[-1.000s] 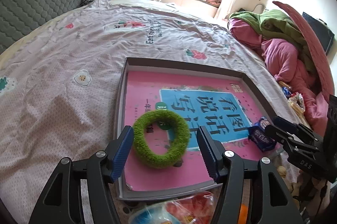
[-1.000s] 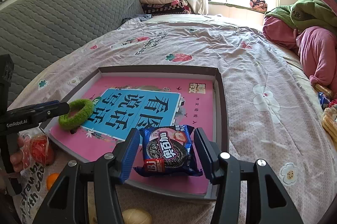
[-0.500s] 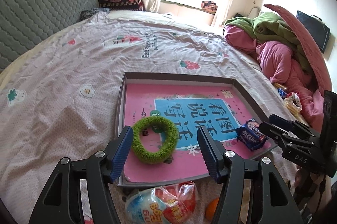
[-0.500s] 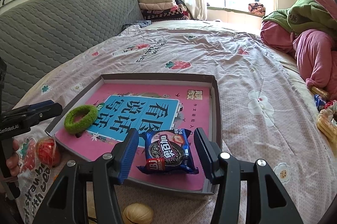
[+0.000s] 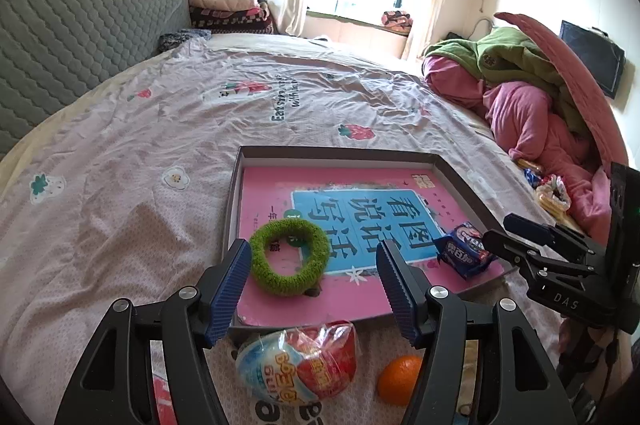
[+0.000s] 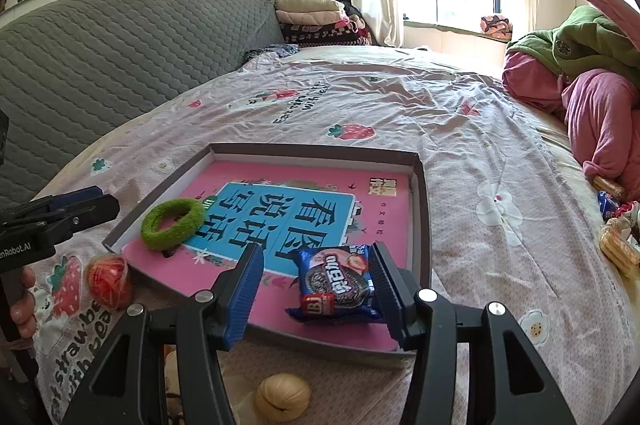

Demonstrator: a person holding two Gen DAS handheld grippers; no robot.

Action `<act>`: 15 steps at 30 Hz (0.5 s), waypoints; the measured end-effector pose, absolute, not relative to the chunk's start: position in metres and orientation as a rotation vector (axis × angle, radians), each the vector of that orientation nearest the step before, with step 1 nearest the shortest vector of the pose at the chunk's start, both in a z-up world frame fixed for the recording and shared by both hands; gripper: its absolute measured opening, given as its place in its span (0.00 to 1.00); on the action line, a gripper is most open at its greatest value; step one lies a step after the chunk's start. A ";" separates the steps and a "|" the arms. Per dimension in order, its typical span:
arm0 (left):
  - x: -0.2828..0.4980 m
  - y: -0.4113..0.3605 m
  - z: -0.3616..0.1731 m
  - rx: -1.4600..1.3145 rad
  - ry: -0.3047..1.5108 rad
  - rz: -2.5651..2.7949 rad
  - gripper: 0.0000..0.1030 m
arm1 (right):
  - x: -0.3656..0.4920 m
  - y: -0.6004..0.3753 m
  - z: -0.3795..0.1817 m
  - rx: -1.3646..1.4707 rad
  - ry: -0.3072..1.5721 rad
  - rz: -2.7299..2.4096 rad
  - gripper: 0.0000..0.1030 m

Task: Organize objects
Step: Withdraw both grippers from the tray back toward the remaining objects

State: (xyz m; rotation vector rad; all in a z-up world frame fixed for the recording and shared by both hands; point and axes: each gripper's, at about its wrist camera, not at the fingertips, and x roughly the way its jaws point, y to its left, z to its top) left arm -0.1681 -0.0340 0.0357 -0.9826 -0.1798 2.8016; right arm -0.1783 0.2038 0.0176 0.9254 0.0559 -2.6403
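Observation:
A shallow grey tray (image 5: 340, 153) (image 6: 424, 225) lies on the bed with a pink book (image 5: 280, 305) (image 6: 288, 177) inside. A green fuzzy ring (image 5: 289, 256) (image 6: 173, 224) and a blue cookie packet (image 5: 462, 255) (image 6: 338, 283) lie on the book. My left gripper (image 5: 312, 287) is open and empty, above the tray's near edge, just behind the ring. My right gripper (image 6: 318, 291) is open and empty, its jaws on either side of the packet without gripping it. Each gripper shows in the other's view: the right (image 5: 520, 245), the left (image 6: 76, 205).
A wrapped egg-shaped toy (image 5: 298, 365) (image 6: 109, 279) and an orange (image 5: 400, 379) lie in front of the tray. A walnut (image 6: 283, 397) lies near the right gripper. Snacks (image 6: 618, 245) and piled clothes (image 5: 532, 113) sit at the right; a grey headboard (image 6: 100, 65) at the left.
Both grippers have drawn back and up from the tray. The ring and the packet stay on the book. The toy and the orange have come into the left view.

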 end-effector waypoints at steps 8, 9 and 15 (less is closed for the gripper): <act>-0.156 -0.030 0.041 -0.952 -0.149 2.821 0.65 | -0.166 0.204 0.025 0.893 0.042 -2.627 0.53; -0.155 -0.030 0.042 -0.949 -0.148 2.822 0.65 | -0.166 0.204 0.026 0.889 0.041 -2.626 0.53; -0.145 -0.033 0.041 -0.951 -0.155 2.832 0.65 | -0.161 0.206 0.030 0.876 0.030 -2.632 0.53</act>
